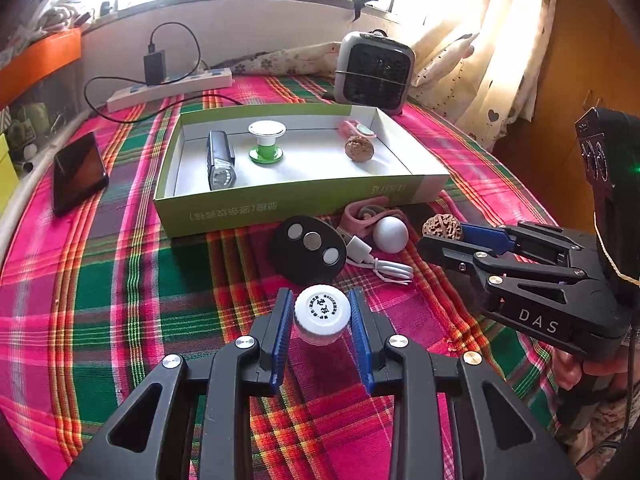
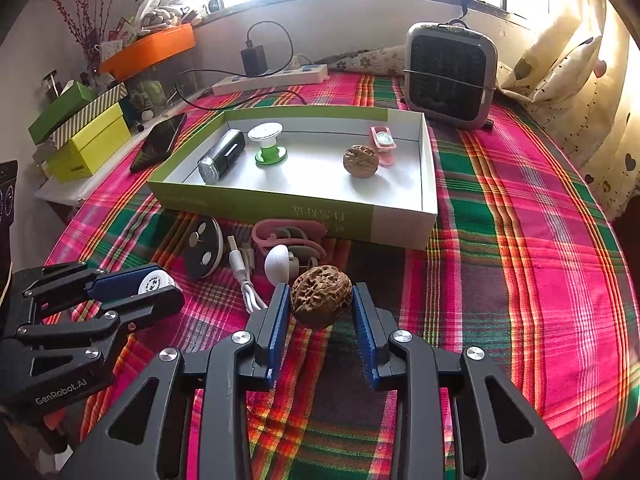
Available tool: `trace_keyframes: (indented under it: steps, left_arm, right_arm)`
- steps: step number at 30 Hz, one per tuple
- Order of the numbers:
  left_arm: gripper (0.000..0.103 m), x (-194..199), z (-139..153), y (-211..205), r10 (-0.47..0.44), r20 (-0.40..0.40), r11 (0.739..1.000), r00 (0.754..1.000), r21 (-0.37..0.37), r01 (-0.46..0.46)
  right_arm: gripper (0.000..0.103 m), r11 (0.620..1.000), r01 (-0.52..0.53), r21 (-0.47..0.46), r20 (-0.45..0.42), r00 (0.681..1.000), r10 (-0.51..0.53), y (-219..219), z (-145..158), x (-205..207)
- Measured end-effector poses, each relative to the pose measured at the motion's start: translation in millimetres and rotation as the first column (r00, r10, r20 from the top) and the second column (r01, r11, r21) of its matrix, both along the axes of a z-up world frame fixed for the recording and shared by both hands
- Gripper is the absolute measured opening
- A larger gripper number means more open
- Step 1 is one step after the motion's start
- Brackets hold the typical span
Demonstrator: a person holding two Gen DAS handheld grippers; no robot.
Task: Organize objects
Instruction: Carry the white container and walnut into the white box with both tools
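Left tool [image 1: 320,314] clamped on white-capped jar [image 1: 319,312], pads tight against both sides. Right tool [image 2: 322,304] clamped on walnut [image 2: 321,300]. Box [image 2: 400,220] just ahead of both tools, second walnut [image 2: 361,161] inside. Ball [image 2: 277,262], cable [image 2: 244,276] between tools and box, on plaid cloth [image 2: 500,280].
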State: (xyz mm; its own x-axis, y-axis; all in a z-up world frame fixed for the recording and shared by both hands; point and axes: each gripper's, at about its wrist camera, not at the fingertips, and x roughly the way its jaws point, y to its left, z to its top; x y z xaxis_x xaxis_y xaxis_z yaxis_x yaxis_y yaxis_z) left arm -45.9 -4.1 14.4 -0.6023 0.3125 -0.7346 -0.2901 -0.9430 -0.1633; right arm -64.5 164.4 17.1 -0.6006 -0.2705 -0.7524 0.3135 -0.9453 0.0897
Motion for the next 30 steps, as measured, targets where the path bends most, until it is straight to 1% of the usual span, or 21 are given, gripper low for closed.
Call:
trace_keyframes:
  steps: [17, 30]
  left_arm:
    - [0.026, -14, 25, 5, -0.006, -0.045, 1.000, 0.999, 0.006, 0.006]
    - [0.026, -50, 38, 3, 0.019, -0.073, 1.000, 0.997, 0.014, -0.018]
  right_arm:
    - [0.032, 1.000, -0.003, -0.010, -0.045, 0.999, 0.003, 2, 22, -6]
    - [0.032, 1.000, -0.001, -0.016, -0.067, 0.998, 0.000, 2, 35, -32]
